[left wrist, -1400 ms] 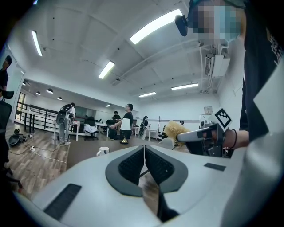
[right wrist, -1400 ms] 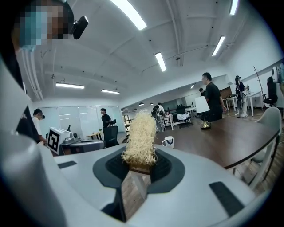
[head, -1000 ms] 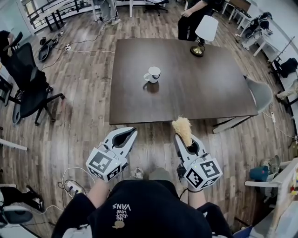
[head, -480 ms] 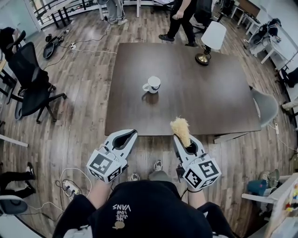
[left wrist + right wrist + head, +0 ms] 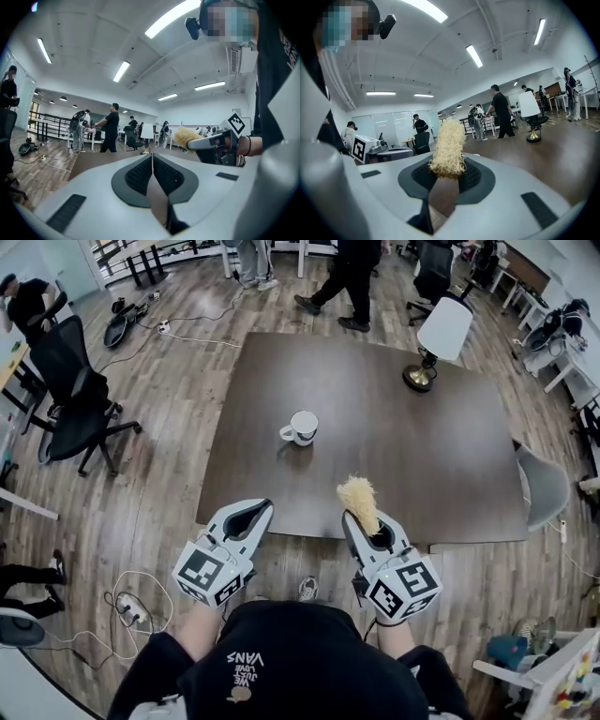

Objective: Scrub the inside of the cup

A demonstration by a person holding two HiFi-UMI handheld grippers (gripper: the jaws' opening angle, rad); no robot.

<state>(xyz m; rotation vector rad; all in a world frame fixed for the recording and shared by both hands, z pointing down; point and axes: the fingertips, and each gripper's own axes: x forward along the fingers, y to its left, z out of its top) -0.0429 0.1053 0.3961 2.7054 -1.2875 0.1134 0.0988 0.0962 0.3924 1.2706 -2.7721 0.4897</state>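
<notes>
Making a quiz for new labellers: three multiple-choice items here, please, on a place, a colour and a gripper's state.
1. The white ceramic mug stands: A on the dark brown wooden table; B on a shelf; C in a sink.
2. The fibrous scrubber in the right gripper is: A blue; B pale yellow; C black.
3. The left gripper is: A wide open; B shut on the mug; C shut, empty.
Answers: A, it sits on the tabletop; B, straw-coloured fibres; C, jaws meet on nothing.
</notes>
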